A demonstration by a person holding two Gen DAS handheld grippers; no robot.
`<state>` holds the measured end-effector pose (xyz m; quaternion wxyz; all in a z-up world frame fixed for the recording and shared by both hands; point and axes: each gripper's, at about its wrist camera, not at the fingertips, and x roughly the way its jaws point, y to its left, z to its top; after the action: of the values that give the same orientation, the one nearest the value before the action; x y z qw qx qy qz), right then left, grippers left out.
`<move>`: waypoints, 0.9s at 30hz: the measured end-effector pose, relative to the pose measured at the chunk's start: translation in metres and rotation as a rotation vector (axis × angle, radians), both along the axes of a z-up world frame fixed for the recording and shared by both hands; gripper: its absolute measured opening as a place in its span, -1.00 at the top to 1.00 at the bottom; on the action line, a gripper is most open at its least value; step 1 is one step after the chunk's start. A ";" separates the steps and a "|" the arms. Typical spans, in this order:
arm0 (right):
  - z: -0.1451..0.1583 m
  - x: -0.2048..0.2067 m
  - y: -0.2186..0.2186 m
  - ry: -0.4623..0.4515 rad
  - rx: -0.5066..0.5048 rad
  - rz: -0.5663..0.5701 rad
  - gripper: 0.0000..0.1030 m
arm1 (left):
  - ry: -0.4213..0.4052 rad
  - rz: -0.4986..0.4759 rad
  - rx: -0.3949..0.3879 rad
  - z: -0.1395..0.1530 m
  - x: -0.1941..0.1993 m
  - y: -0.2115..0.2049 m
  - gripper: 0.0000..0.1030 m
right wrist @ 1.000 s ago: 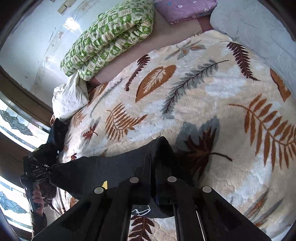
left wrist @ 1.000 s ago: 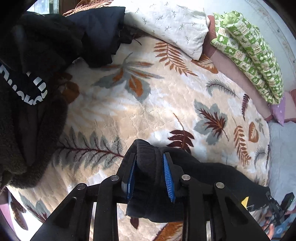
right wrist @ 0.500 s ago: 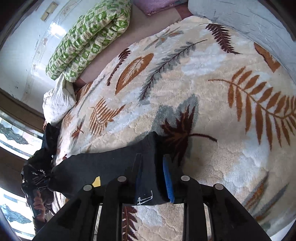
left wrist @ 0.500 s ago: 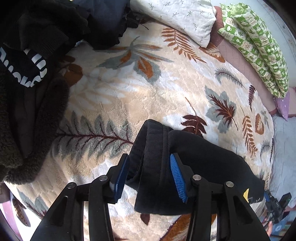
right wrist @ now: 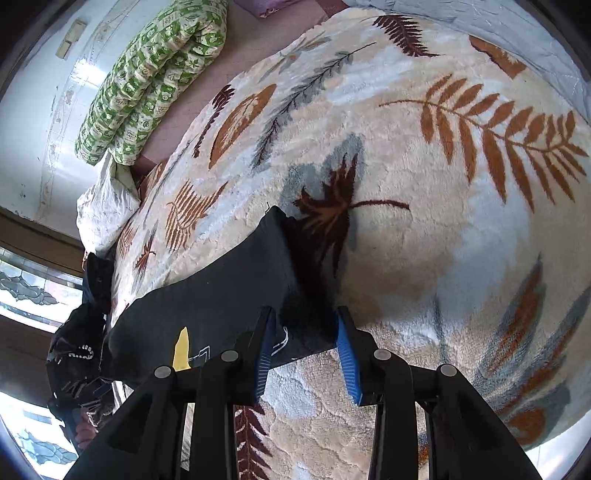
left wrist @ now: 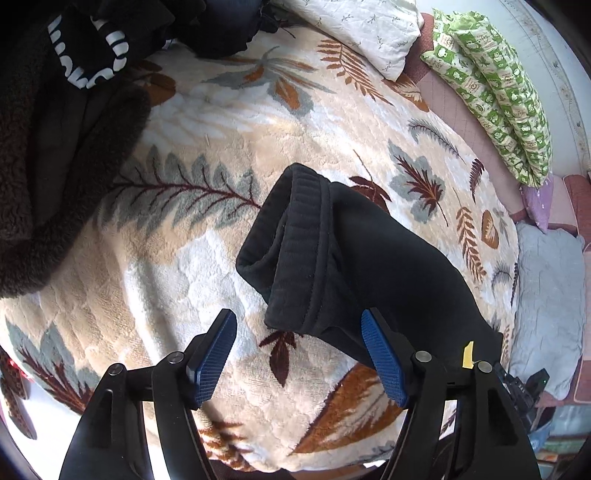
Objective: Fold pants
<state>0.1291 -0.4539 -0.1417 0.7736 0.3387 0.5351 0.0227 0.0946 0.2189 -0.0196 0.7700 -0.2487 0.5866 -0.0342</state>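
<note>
A plush cream blanket printed with brown, rust and grey leaves [left wrist: 229,122] covered the bed under both my cameras, with a white quilted pillow [left wrist: 362,29] and a green patterned folded quilt [left wrist: 498,85] along the far edge near the pale wall, and a pile of dark clothing [left wrist: 55,122], one piece carrying white lettering, heaped at the left of the left wrist view. The black pants [left wrist: 351,258] lay folded flat on the blanket, ribbed cuffs stacked at one end and pointing away from my left gripper [left wrist: 299,354]. That gripper's jaws had just been opening and stood wide apart, the blue pads clear of the cloth; only the lower corner of the cuff end sat between the fingertips, untouched. In the right wrist view the other end of the pants [right wrist: 221,291], showing a yellow tag and a white printed mark, reached down to my right gripper [right wrist: 304,347]. Its jaws had just been opening too, though less far, and a corner of the fabric lay between the blue pads; the pads did not appear to press on it
</note>
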 end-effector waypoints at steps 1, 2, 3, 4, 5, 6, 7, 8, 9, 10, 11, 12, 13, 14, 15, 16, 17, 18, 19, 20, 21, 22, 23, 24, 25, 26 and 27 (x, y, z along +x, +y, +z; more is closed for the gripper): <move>0.000 -0.001 0.000 -0.001 0.001 -0.004 0.34 | 0.004 0.000 -0.021 -0.001 0.000 -0.001 -0.35; 0.000 -0.002 -0.001 -0.002 0.005 -0.006 0.34 | 0.003 -0.003 -0.042 -0.002 -0.001 -0.002 -0.35; 0.001 -0.003 -0.002 -0.002 0.008 -0.011 0.34 | 0.004 -0.002 -0.055 -0.002 -0.001 -0.002 -0.35; 0.001 -0.005 -0.003 -0.003 0.014 -0.018 0.33 | -0.004 -0.001 -0.072 -0.001 -0.004 -0.003 -0.35; 0.001 -0.006 -0.005 -0.003 0.025 -0.024 0.32 | -0.014 -0.004 -0.081 -0.001 -0.005 -0.004 -0.36; 0.000 -0.008 -0.006 -0.003 0.034 -0.030 0.32 | -0.019 -0.010 -0.076 -0.001 -0.004 -0.004 -0.36; 0.000 -0.008 -0.007 -0.003 0.040 -0.033 0.32 | -0.019 -0.005 -0.067 -0.002 -0.003 -0.004 -0.36; 0.000 -0.008 -0.007 -0.003 0.042 -0.033 0.32 | -0.017 0.003 -0.062 -0.004 -0.001 -0.003 -0.34; 0.000 -0.008 -0.007 -0.002 0.041 -0.031 0.32 | -0.007 0.017 -0.066 -0.006 0.001 -0.001 -0.32; 0.001 -0.007 -0.007 -0.003 0.040 -0.029 0.32 | 0.004 0.032 -0.085 -0.010 0.005 0.002 -0.32; 0.001 -0.007 -0.006 -0.005 0.039 -0.025 0.33 | 0.014 0.040 -0.102 -0.013 0.009 0.002 -0.29; 0.002 -0.006 -0.005 -0.006 0.036 -0.019 0.34 | 0.028 0.053 -0.112 -0.015 0.013 0.004 -0.13; 0.002 -0.006 -0.005 -0.005 0.026 -0.011 0.39 | 0.044 0.064 -0.113 -0.018 0.019 0.003 0.00; 0.003 -0.005 -0.004 -0.004 0.016 -0.003 0.45 | 0.055 0.066 -0.113 -0.020 0.026 0.000 0.32; 0.003 -0.004 -0.003 -0.002 0.003 0.005 0.55 | 0.064 0.072 -0.109 -0.021 0.032 0.001 0.49; 0.003 -0.003 -0.003 -0.002 -0.008 0.012 0.74 | 0.062 0.083 -0.101 -0.019 0.038 0.002 0.50; 0.003 -0.001 -0.003 -0.006 -0.005 0.018 0.77 | 0.046 0.095 -0.089 -0.015 0.042 0.004 0.55; 0.004 0.000 -0.005 -0.013 0.002 0.016 0.80 | 0.025 0.099 -0.074 -0.010 0.045 0.002 0.58; 0.006 0.000 -0.005 -0.023 0.011 0.013 0.81 | -0.008 0.090 -0.058 -0.003 0.045 0.000 0.58; 0.010 -0.001 -0.006 -0.041 0.024 0.012 0.83 | -0.046 0.070 -0.038 0.005 0.040 -0.005 0.58; 0.014 -0.003 -0.006 -0.057 0.029 0.013 0.83 | -0.080 0.044 -0.009 0.011 0.033 -0.010 0.58; 0.016 -0.005 -0.006 -0.066 0.024 0.019 0.83 | -0.100 0.016 0.023 0.011 0.025 -0.016 0.57; 0.017 -0.008 -0.006 -0.067 0.013 0.029 0.83 | -0.105 -0.008 0.055 0.007 0.016 -0.020 0.57; 0.015 -0.011 -0.006 -0.061 0.000 0.038 0.83 | -0.096 -0.025 0.081 -0.001 0.008 -0.023 0.57; 0.012 -0.013 -0.006 -0.051 -0.012 0.047 0.83 | -0.077 -0.038 0.095 -0.011 0.002 -0.024 0.57; 0.007 -0.014 -0.006 -0.038 -0.020 0.052 0.83 | -0.057 -0.043 0.099 -0.021 -0.002 -0.023 0.57; 0.002 -0.015 -0.007 -0.027 -0.022 0.052 0.83 | -0.032 -0.038 0.096 -0.032 -0.004 -0.021 0.55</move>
<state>0.1137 -0.4610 -0.1396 0.7835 0.3158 0.5336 0.0415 0.0903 0.1983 -0.0513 0.7894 -0.1997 0.5799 -0.0244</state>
